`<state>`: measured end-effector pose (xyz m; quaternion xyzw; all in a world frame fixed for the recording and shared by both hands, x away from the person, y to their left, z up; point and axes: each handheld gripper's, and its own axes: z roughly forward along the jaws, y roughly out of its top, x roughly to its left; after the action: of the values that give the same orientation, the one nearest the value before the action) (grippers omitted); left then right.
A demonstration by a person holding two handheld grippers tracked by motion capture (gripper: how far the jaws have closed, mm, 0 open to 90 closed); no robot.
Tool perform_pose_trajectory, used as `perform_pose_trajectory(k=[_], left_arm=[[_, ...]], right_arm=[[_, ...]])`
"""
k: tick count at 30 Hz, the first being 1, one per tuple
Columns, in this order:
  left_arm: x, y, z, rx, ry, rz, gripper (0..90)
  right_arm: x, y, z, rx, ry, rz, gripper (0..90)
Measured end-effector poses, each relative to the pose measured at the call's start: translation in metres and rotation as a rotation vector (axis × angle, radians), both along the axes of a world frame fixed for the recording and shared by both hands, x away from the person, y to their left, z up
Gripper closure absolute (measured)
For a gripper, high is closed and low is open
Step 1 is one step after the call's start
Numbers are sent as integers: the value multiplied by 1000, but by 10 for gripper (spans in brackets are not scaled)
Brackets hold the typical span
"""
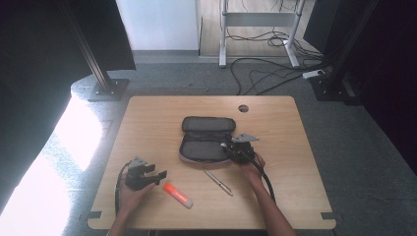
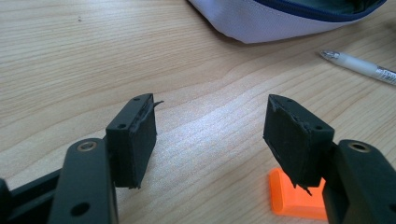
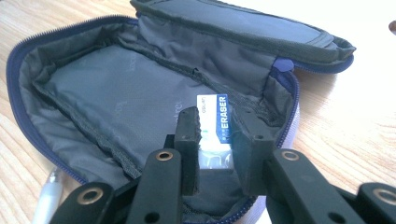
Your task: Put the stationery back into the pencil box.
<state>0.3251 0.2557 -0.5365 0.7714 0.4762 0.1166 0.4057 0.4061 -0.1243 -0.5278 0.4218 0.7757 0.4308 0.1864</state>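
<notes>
Right gripper: jaws narrowed onto an eraser, held by its long sides over the open pencil case. Judged light, firm and slightly rubbery; its sleeve could slip, so side grip suits. Left gripper: jaws wide, empty, above the bench, an orange-capped item and pen nearby.

Eraser in open case; pen & marker in front.
</notes>
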Motion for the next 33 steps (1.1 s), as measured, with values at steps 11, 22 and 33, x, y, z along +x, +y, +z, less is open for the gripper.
perform_pose_trajectory(k=[11, 22, 33], left_arm=[[0, 1, 0, -1, 1, -1, 351], [0, 2, -1, -2, 4, 3, 351], [0, 1, -1, -4, 5, 3, 351]], right_arm=[[-5, 3, 4, -31, -56, 8, 576], [-12, -6, 11, 60, -16, 23, 524], [-36, -22, 13, 104, -31, 22, 509]])
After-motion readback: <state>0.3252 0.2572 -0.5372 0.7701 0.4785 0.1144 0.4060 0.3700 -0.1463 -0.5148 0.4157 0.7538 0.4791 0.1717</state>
